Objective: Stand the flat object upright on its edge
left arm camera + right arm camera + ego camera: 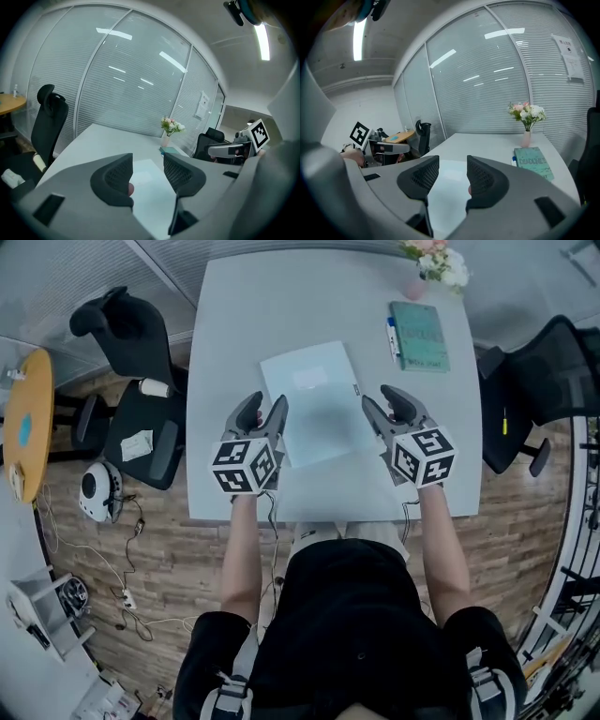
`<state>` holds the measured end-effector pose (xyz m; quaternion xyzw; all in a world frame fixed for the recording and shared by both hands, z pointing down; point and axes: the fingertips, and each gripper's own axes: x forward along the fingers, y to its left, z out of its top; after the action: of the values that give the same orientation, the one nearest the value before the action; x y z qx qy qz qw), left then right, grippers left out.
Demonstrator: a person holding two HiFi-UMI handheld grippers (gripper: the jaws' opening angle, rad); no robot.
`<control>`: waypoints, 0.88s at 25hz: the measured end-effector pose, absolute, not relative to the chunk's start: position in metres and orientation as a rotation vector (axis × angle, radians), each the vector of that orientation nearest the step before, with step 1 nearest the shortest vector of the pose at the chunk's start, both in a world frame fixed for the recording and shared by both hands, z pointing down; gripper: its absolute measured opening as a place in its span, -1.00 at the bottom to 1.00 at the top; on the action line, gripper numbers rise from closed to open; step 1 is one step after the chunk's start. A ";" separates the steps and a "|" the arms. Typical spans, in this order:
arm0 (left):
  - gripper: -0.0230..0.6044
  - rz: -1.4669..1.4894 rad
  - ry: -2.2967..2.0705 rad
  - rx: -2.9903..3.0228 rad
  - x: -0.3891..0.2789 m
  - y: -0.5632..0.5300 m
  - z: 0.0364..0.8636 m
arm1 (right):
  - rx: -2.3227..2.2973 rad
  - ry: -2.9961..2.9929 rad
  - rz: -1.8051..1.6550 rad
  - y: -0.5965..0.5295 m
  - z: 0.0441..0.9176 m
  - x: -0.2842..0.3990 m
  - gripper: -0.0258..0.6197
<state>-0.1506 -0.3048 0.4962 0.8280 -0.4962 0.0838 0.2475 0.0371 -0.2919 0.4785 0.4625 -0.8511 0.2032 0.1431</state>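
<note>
1. The flat object (314, 399), a pale thin rectangle with a small label, lies flat in the middle of the white bench (234, 334). It is turned slightly askew and is not yet raised.
2. The left gripper (267, 407) hovers at the object's near left edge. Its jaws are spread and nothing is between the pads.
3. The right gripper (382, 399) sits at the near right edge. Its jaws are also parted and empty.
4. The object looks light and thin, and its smooth cover would probably slide on the smooth bench. It may bow if taken by one corner.
5. It lies flush with the bench, so one edge likely has to be tipped up first. The opposite side edges could then be pinched while it is set on its long edge.
6. A teal book (419, 334) and a flower vase (433, 263) stand well apart from the object at the far right.
</note>
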 end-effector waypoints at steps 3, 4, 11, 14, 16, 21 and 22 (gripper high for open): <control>-0.28 0.261 -1.356 2.233 -0.148 -0.306 0.514 | 1.308 -2.436 0.621 -0.296 0.497 0.039 -0.34; -0.28 0.268 -1.358 2.222 -0.149 -0.307 0.519 | 1.303 -2.425 0.628 -0.299 0.503 0.040 -0.34; -0.28 0.299 -1.357 2.123 -0.160 -0.324 0.562 | 1.265 -2.377 0.691 -0.327 0.547 0.038 -0.32; -0.27 0.318 -1.337 2.084 -0.160 -0.331 0.584 | 1.239 -2.363 0.716 -0.341 0.566 0.037 -0.32; -0.26 0.334 -1.326 2.055 -0.160 -0.335 0.599 | 1.218 -2.351 0.727 -0.351 0.579 0.035 -0.31; -0.23 0.331 -1.305 1.981 -0.161 -0.346 0.635 | 1.202 -2.317 0.780 -0.373 0.613 0.036 -0.30; -0.22 0.331 -1.305 1.969 -0.162 -0.347 0.642 | 1.204 -2.310 0.795 -0.376 0.620 0.036 -0.29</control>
<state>-0.1617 -0.3472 0.6419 0.7672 -0.5083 0.1289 0.3694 0.0359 -0.3763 0.6200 0.4325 -0.8298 0.2855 0.2072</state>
